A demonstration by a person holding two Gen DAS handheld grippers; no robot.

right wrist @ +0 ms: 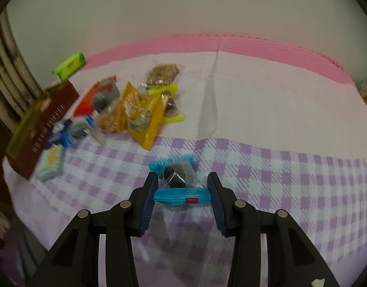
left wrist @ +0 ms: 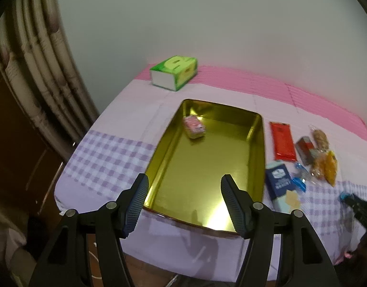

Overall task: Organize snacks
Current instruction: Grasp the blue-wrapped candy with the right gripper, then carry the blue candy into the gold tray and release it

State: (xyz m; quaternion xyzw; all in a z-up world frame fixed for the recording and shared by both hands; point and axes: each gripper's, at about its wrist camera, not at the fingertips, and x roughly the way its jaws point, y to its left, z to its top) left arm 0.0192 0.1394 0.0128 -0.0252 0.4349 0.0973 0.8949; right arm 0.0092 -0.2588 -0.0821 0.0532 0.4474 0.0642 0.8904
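While hovering over the near rim of the tin, left gripper (left wrist: 185,178) half open, nothing between the pads.

Left wrist view, left to right:
- Striped curtain (left wrist: 35,71) at the far left, off the table.
- Green tissue pack (left wrist: 173,71) at the back, on the pink band of the checked cloth (left wrist: 106,157); print not legible.
- Gold tin (left wrist: 263,143) at centre, open, with one pink packet (left wrist: 194,126) lying near its far left corner.
- Red packet (left wrist: 282,141) just beside the tin's right wall.
- Dark blue box (left wrist: 279,181) nearer, also by that wall; white lettering too blurred to read.
- Loose heap of snacks (left wrist: 324,165) further right.

Right wrist view, left to right:
- Brown side of the tin (right wrist: 47,124) at the left edge, pale lettering smeared, unreadable.
- Yellow packets (right wrist: 140,112) heaped beside it.
- Blue-wrapped snack (right wrist: 181,179) apart from the heap, flat on the cloth, dark piece visible through the clear middle.
- Right gripper (right wrist: 182,175) narrowed round that snack, both pads against its near crimped end.
- Raised crease (right wrist: 209,110) in the cloth beyond; nothing blocking access.
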